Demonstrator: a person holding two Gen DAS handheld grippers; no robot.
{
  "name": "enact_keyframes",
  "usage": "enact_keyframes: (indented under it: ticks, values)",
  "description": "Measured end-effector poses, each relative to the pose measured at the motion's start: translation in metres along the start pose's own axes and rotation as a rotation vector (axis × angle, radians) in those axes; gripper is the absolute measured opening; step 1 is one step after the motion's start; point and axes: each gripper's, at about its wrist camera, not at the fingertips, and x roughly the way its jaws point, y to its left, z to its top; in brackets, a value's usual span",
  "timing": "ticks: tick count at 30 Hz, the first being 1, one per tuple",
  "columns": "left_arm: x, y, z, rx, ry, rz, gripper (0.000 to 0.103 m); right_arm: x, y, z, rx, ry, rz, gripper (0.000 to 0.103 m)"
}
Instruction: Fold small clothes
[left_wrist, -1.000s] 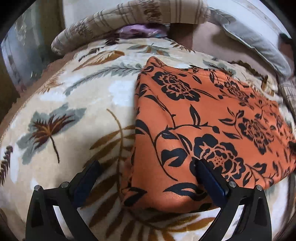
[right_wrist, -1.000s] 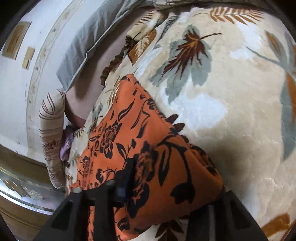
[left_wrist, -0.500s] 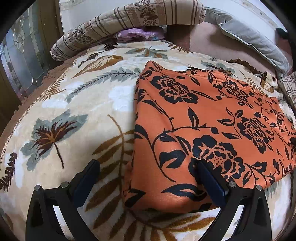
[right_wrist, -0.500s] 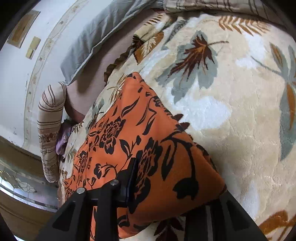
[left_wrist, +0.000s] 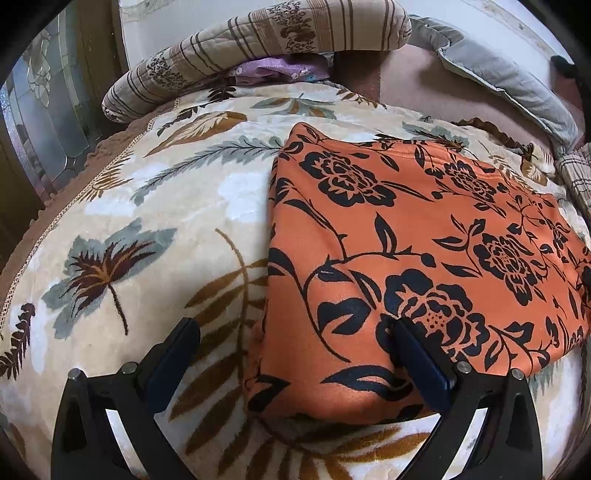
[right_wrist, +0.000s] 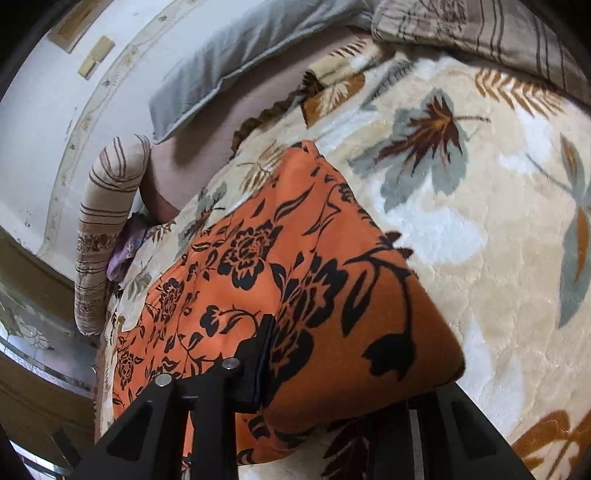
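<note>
We work over a bed spread with a leaf-patterned blanket (left_wrist: 122, 221), pillows (left_wrist: 258, 37) stacked far beyond our claws. The orange floral garment (left_wrist: 424, 236) lies flat just ahead of the left gripper (left_wrist: 291, 332), whose fingers stand apart, one resting on the cloth's near corner. The right gripper (right_wrist: 354, 373) straddles another corner; whether it pinches we cannot tell. The garment looks already doubled into a rectangle; we judge further folds remain.

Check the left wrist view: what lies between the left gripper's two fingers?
In the left wrist view, the left gripper is open; between its fingers lie the leaf-print blanket and the near left corner of the folded orange floral cloth.
</note>
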Motion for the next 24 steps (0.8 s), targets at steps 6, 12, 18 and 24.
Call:
enact_keyframes:
  ticks: [6, 12, 18, 24]
  values:
    - [0.001, -0.001, 0.0, -0.004, 0.002, -0.003, 0.103, 0.008, -0.005, -0.002, 0.039, 0.043, 0.009, 0.034]
    - [0.003, -0.001, 0.0, -0.004, -0.001, -0.002, 0.103, 0.011, -0.012, 0.0, 0.09, 0.061, 0.037, 0.034]
    - [0.003, -0.001, 0.001, -0.005, -0.001, -0.002, 0.103, 0.011, -0.01, -0.001, 0.064, 0.056, 0.029, 0.034]
    - [0.004, -0.002, 0.001, -0.007, -0.001, -0.002, 0.103, 0.014, -0.016, 0.0, 0.115, 0.074, 0.046, 0.034]
